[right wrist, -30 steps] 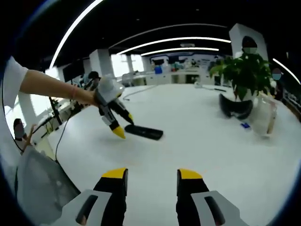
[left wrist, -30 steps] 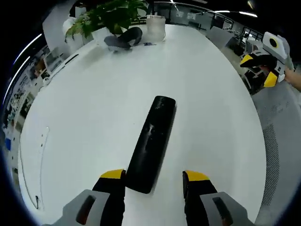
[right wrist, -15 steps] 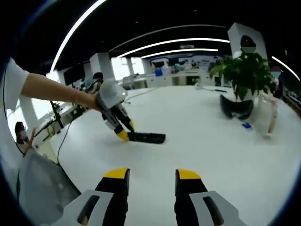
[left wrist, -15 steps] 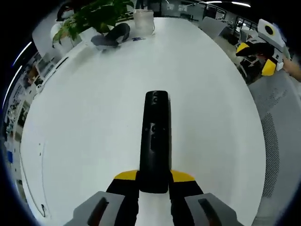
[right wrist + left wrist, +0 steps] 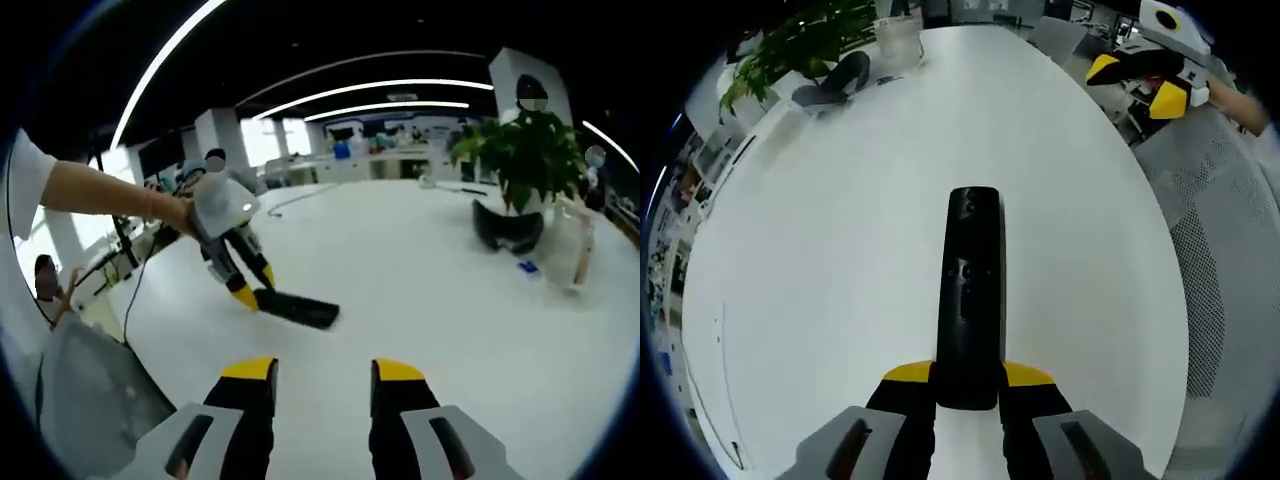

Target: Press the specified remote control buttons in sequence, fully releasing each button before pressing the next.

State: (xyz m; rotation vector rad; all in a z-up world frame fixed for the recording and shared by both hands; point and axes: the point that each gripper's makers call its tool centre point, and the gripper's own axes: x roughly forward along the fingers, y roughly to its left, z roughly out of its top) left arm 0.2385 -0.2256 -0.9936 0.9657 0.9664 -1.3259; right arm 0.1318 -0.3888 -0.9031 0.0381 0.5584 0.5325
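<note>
- The white table (image 5: 840,250) is broad and mostly bare; in the left gripper view its curved edge runs down the right side, with a grey mesh chair (image 5: 1230,260) just past it.
- At the table's far end stand a potted plant (image 5: 790,45), a dark curved object (image 5: 835,80) and a clear container (image 5: 898,38) — all well apart from the remote.
- In the right gripper view the open table surface stretches ahead of the right gripper (image 5: 318,385), whose yellow-tipped jaws stand apart with nothing between them.
- The left gripper (image 5: 968,378) is clamped on the near end of the black remote control (image 5: 970,290); the remote runs straight out from the jaws over the table.
- In the right gripper view the left gripper (image 5: 240,290) is held by a person's hand (image 5: 170,212), with the remote (image 5: 295,308) jutting from its tips just above the table — whether it touches the surface I cannot tell.
- The right gripper (image 5: 1140,85) shows at the upper right of the left gripper view, beyond the table edge and well away from the remote.
</note>
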